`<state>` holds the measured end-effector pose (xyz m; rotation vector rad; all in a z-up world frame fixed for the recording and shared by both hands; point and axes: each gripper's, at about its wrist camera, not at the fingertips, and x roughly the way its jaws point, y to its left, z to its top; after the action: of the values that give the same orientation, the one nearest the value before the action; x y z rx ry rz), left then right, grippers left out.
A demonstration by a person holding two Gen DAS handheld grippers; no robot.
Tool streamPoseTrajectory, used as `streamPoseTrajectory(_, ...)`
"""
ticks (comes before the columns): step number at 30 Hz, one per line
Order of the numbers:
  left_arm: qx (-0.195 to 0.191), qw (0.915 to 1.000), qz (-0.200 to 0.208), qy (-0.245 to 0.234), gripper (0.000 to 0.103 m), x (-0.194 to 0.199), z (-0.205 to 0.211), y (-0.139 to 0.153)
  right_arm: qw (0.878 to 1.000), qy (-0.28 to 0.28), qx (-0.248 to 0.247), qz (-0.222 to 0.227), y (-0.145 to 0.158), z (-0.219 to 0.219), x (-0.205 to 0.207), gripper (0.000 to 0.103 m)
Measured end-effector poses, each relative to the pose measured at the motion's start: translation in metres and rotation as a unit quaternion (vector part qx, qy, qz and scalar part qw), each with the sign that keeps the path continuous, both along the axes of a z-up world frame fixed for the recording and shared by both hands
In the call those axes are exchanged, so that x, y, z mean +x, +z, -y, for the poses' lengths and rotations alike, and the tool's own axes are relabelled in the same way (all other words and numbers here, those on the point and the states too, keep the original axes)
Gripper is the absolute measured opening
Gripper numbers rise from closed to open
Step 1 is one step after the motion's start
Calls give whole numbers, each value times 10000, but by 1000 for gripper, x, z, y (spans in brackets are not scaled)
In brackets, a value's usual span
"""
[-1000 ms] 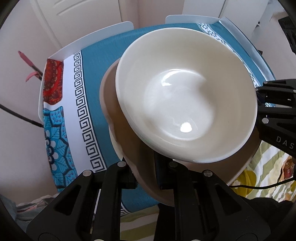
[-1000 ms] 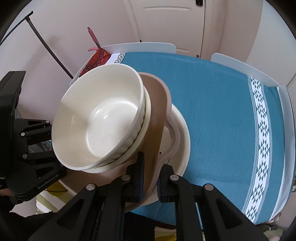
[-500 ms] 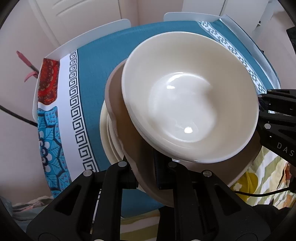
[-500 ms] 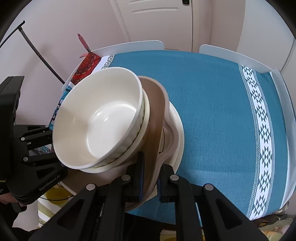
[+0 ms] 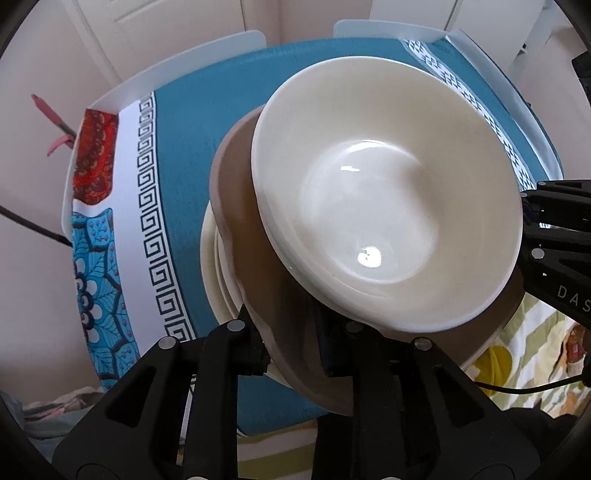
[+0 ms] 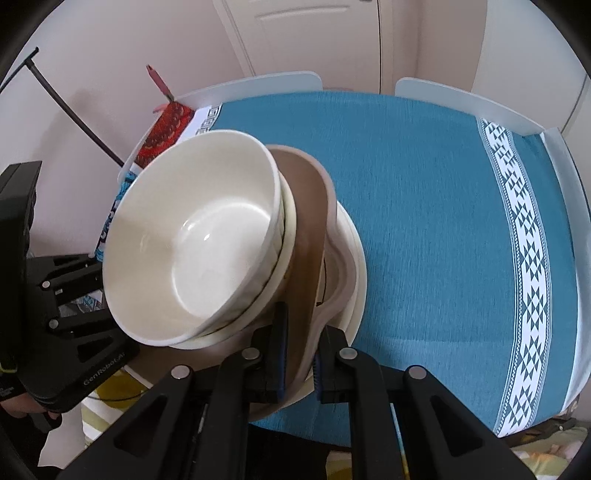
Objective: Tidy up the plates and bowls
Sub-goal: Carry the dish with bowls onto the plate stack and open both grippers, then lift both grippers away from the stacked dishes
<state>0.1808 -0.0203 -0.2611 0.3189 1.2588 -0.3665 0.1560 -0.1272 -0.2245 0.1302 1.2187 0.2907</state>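
The stiff, breakable brown ceramic plate, laden with nested cream bowls, is clamped at opposite rims by the right gripper and, seemingly loosening, the left gripper near the table's edge

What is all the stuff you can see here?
bowls: two, cream, nested, on the brown plate
brown plate: one, held by both grippers, over the cream plates
cream plates: a few, stacked on the cloth; exact count unclear
cloth: one, teal with white patterned borders, on the table
table: one, white, edges showing past the cloth
door: one, white, behind the table
left gripper: black, jaws just easing open, plate rim between them
right gripper: black, jaws shut on the plate rim
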Motion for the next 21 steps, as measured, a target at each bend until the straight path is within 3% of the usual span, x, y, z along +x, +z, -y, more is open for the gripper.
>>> streamPoseTrajectory(12, -91, 9978, -632, -203, 24, 8, 1, 0, 9980, 440, -135, -433, 4, -5, 9, 19)
streamPoseTrajectory(15, -212, 9964, -769, -278, 31, 8, 0, 3, 9979, 417, -185, -455, 8, -4, 9, 26)
streamPoseTrajectory(17, -331, 9953, -819, -404, 54, 5, 3, 7, 9975, 381, -287, -521, 9, -2, 9, 43)
streamPoseTrajectory(18, -369, 9953, -792, -426, 60, 4, 4, 10, 9976, 362, -278, -529, 9, 0, 8, 56)
streamPoseTrajectory(20, -426, 9951, -756, -479, 86, 2, 6, 16, 9979, 281, -124, -573, 9, 6, 8, 57)
streamPoseTrajectory(21, -323, 9963, -668, -431, 89, 2, 5, 17, 9978, 261, -105, -597, 9, 8, 7, 57)
